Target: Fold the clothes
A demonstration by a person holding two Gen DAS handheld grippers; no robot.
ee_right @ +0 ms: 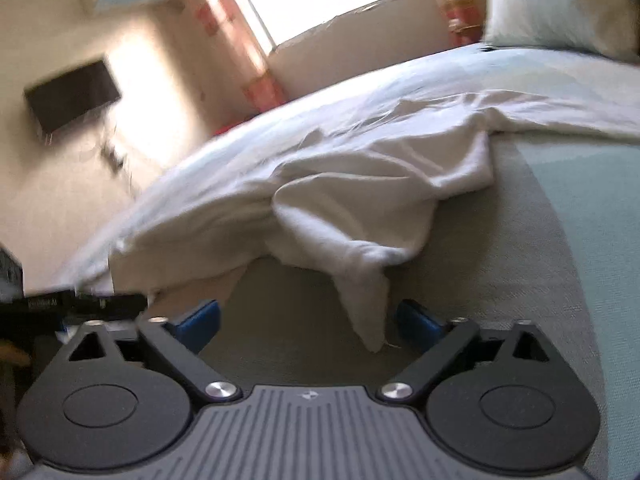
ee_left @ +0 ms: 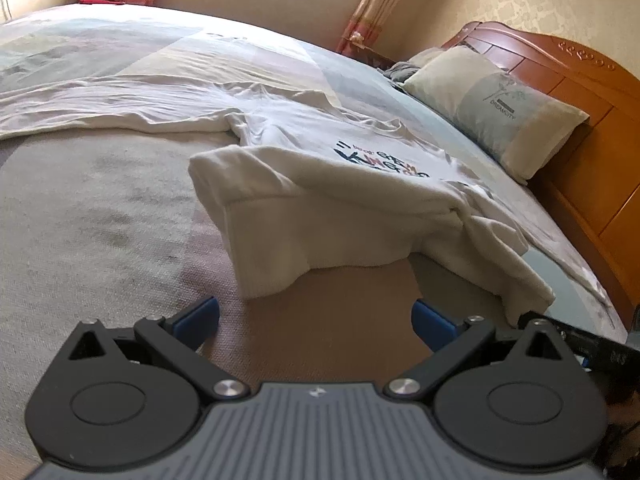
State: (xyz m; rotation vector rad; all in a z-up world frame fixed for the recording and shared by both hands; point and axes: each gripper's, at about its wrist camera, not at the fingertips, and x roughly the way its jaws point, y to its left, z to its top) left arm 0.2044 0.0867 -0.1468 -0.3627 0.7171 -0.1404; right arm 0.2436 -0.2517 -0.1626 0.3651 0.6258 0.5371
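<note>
Fingers (ee_left: 430,320) wide apart, nothing held

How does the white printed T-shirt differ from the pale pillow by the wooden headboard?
The white printed T-shirt lies limp and crumpled mid-bed; the pale pillow is plump, propped against the wooden headboard. The shirt carries bold dark and red lettering; the pillow has a faint grey motif. Both are soft, light fabric.
</note>
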